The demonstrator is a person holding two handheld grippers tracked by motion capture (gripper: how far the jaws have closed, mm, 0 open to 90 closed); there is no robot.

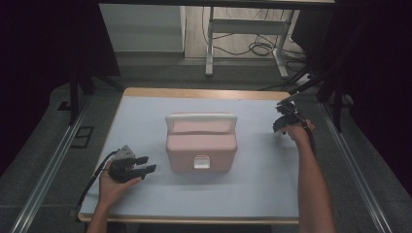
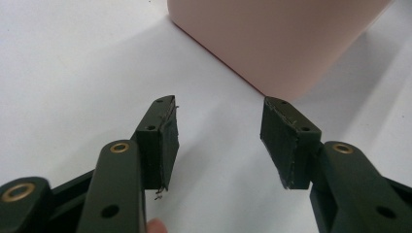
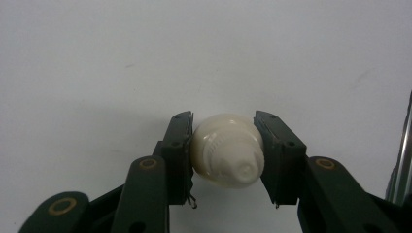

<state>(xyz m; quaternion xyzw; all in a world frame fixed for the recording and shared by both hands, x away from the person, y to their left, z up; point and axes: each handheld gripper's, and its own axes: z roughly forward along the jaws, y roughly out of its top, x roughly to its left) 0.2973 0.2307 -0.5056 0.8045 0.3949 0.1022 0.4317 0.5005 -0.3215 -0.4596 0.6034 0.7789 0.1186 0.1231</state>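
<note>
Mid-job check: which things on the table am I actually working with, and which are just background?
In the job:
right gripper, shut on white bulb-shaped piece
pink lidded box
left gripper, open beside the box

Background:
table
desk frame behind
floor cables

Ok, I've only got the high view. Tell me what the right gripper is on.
Observer: The right gripper has a small white ribbed cap between its jaws, and both pads touch it.
Operator: Say whether it's off the table.
Observer: I cannot tell. In the right gripper view the white table lies right behind the cap.
Operator: Now check the left one.
Observer: The left gripper is open and empty. It is aimed at the pink box without touching it.
</note>
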